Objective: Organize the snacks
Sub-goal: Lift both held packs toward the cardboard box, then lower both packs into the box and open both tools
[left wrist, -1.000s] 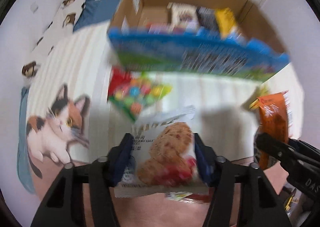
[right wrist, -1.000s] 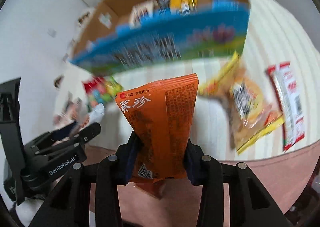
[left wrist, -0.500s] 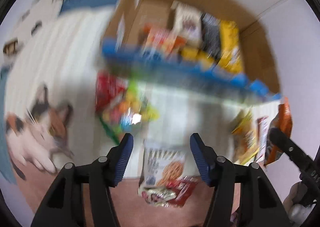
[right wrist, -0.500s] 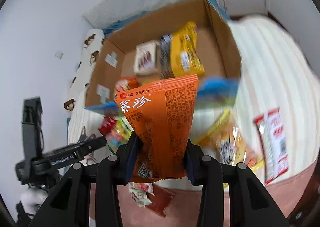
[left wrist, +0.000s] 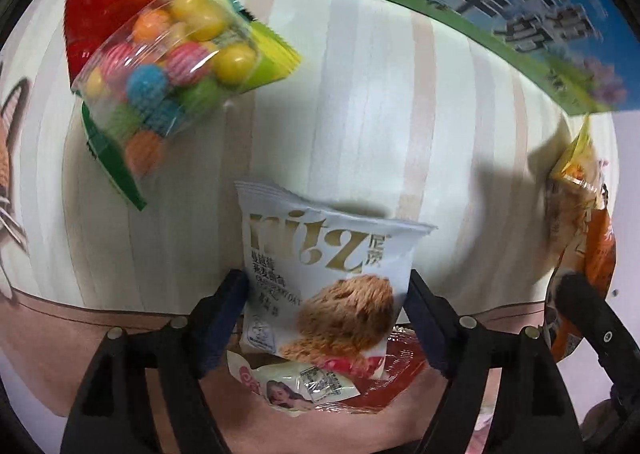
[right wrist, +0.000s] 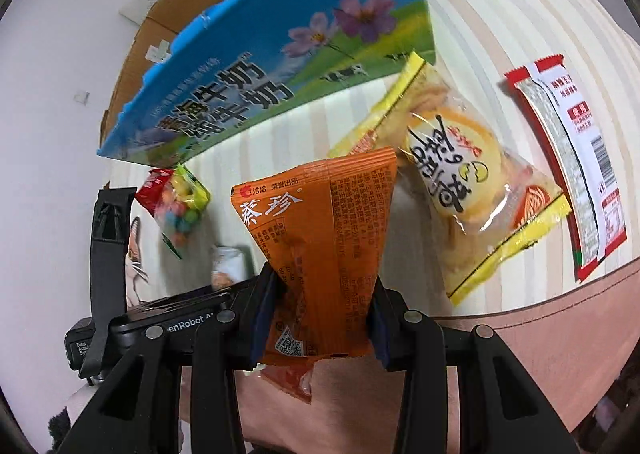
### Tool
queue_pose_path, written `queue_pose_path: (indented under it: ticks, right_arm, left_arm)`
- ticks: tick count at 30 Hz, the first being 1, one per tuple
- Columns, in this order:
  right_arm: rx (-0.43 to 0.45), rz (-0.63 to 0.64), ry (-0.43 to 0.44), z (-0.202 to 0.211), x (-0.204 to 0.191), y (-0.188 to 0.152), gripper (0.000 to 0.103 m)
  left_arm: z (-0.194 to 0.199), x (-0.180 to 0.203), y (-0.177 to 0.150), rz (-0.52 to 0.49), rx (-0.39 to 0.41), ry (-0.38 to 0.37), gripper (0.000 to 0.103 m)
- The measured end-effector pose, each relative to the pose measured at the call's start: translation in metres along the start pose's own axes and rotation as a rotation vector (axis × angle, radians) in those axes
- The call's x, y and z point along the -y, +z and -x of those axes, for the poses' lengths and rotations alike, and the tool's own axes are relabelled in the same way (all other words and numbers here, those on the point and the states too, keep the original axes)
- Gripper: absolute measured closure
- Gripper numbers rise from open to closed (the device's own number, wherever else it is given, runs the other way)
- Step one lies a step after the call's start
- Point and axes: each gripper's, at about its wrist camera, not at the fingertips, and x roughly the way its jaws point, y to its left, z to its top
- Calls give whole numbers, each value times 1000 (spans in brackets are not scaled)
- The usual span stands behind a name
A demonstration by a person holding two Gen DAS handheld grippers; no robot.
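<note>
Striped cream bedding (left wrist: 360, 102) carries the loose snacks, with the blue milk-carton box (right wrist: 280, 66) standing at its far side as the reference landmark.

Left claw (left wrist: 326, 318): jaws are opening, spread either side of the white cookie packet (left wrist: 324, 278); the pads appear just clear of its edges, so the packet is released and lies on the bedding, on the near side of the box. Farther out, the candy-ball bag (left wrist: 168, 66) lies at the box's left end.

Right claw (right wrist: 320, 314): clenched on the orange snack packet (right wrist: 324, 234), held upright above the bedding on the near side of the box. Beyond it, the yellow pastry packet (right wrist: 460, 174) touches the box's right corner, and the red-edged bar (right wrist: 568, 174) lies well right of it.

Hazards: the cookie packet overlaps other wrappers (left wrist: 312, 386) at the bed edge and may slide off the bed. The orange packet is pinched low and may fold over during transfer.
</note>
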Motion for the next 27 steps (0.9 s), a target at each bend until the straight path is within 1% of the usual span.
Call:
queue_pose_path:
  ticks: [1,2,3,6,8,10,12,13,15,17,19,21,23,25,26,27]
  right_arm:
    - [-1,-1,-2,-1,1,-1,59]
    - [-1,-3,-1,-2,1,-2,59]
    - [2,-2,-2,-1,0,-2,59]
    - [25,7,3,7,-4,-4,59]
    - [42,10,19,18,-7,-2,59]
    - [75,22,47,36,-16,2,59]
    - [108,35,75,56,-24,9,59]
    - [132,48,89,69,-29,14,59]
    - [182,73,108,94,-40,27,59]
    - [226,96,117,115,-51,48,59]
    - [253,114,106,127,-59,71,59]
    - [276,123,72,130,-65,96,59]
    - [268,113,54,123,-69,122,59]
    - [251,105,26,112,-68,143,59]
    - [242,98,15,106,-67,152,59]
    - [229,94,5,99,-67,160,59]
  left_arm:
    - [2,1,-2,3,15,3,28]
    - [6,2,-4,4,35,-3,37]
    - [9,4,-6,-2,46,1,39]
    - [28,9,-13,-34,98,30,39]
    - [48,11,-20,-42,140,29,40]
    - [80,16,-22,-45,194,4,40]
    - [121,24,-22,-61,260,-32,40]
    - [148,32,-19,-76,305,-46,39]
    - [184,45,-10,-108,364,-61,39]
    - [221,54,10,-133,406,-71,39]
    - [247,51,40,-140,425,-78,39]
    - [266,52,73,-143,446,-49,39]
    - [269,51,110,-144,444,-4,39]
    - [259,45,140,-133,412,39,39]
    - [253,42,160,-122,389,58,39]
    - [246,39,172,-116,375,76,39]
